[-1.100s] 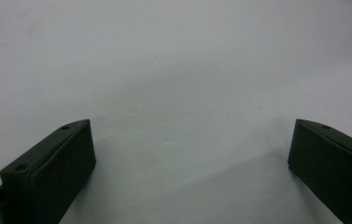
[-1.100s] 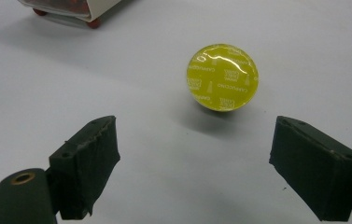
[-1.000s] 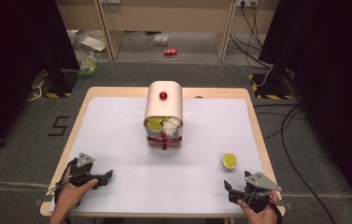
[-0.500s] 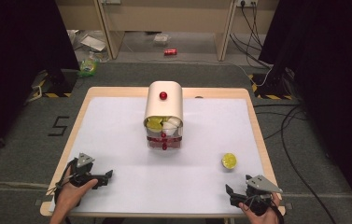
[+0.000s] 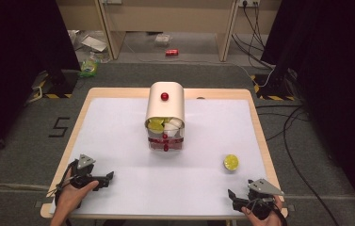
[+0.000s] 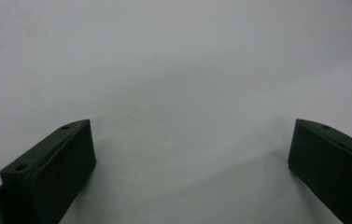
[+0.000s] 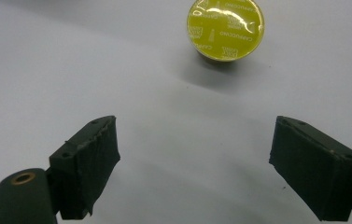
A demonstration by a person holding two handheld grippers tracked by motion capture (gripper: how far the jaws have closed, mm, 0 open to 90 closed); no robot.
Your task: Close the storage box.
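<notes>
The left gripper (image 5: 105,178) rests low over the table (image 5: 118,141) at its near left corner, held in a hand (image 5: 71,195); its jaws stand wide apart with nothing but bare white surface between them. Ahead of it and off to its right, well apart, stands the dispenser (image 5: 165,106), a cream box with a red knob and a clear front showing yellow and white capsules. Further right, the yellow capsule (image 5: 231,162) lies on the table foil side up, with "cappuccino" printed on its lid. It sits just ahead of the right gripper (image 5: 231,197), slightly right of the line between its jaws, near but not touching. That gripper is released too, jaws spread wide and empty, at the near right corner
</notes>
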